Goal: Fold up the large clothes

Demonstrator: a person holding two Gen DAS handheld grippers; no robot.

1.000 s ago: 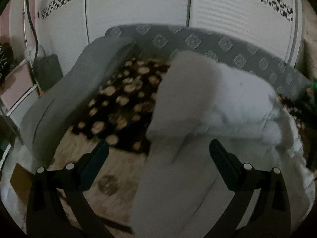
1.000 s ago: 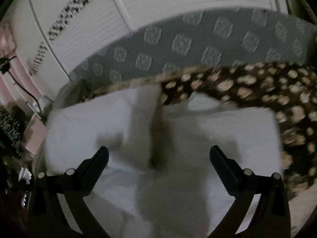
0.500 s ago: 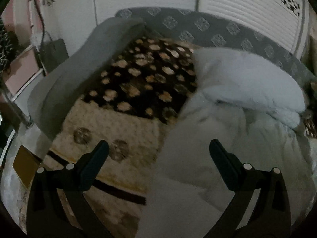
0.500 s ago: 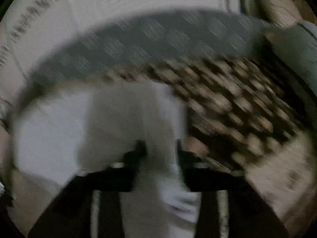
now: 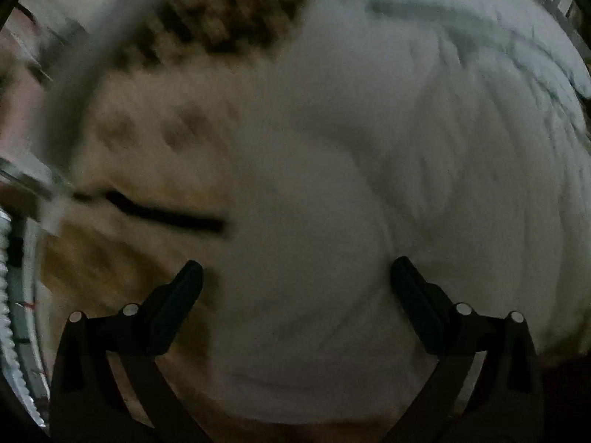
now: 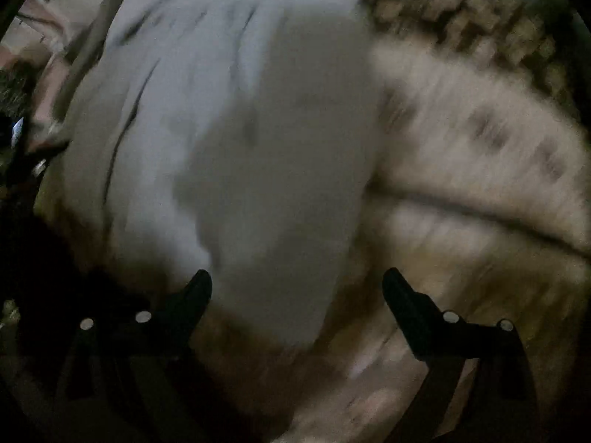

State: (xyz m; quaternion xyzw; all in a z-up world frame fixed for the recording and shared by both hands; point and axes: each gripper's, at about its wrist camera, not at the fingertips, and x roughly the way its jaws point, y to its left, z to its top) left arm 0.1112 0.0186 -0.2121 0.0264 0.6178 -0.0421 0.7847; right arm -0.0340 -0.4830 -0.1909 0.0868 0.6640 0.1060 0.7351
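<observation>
A large white garment (image 5: pixel 369 184) lies crumpled on a patterned beige and dark blanket (image 5: pixel 155 140). It fills most of the blurred left wrist view. My left gripper (image 5: pixel 295 280) is open and empty, just above the garment's near part. In the right wrist view the same white garment (image 6: pixel 240 129) spreads over the left and middle, on the blanket (image 6: pixel 480 170). My right gripper (image 6: pixel 297 288) is open, with a fold of the garment lying between its jaws, not pinched.
A dark stripe (image 5: pixel 166 214) crosses the blanket at the left. A metal frame edge (image 5: pixel 11 295) shows at the far left of the left wrist view. Dark clutter (image 6: pixel 22 147) sits at the left of the right wrist view.
Both grippers have tipped down and moved close to the garment. The right gripper was shut on the white fabric half a second ago and is now open. The sofa back has left view.
</observation>
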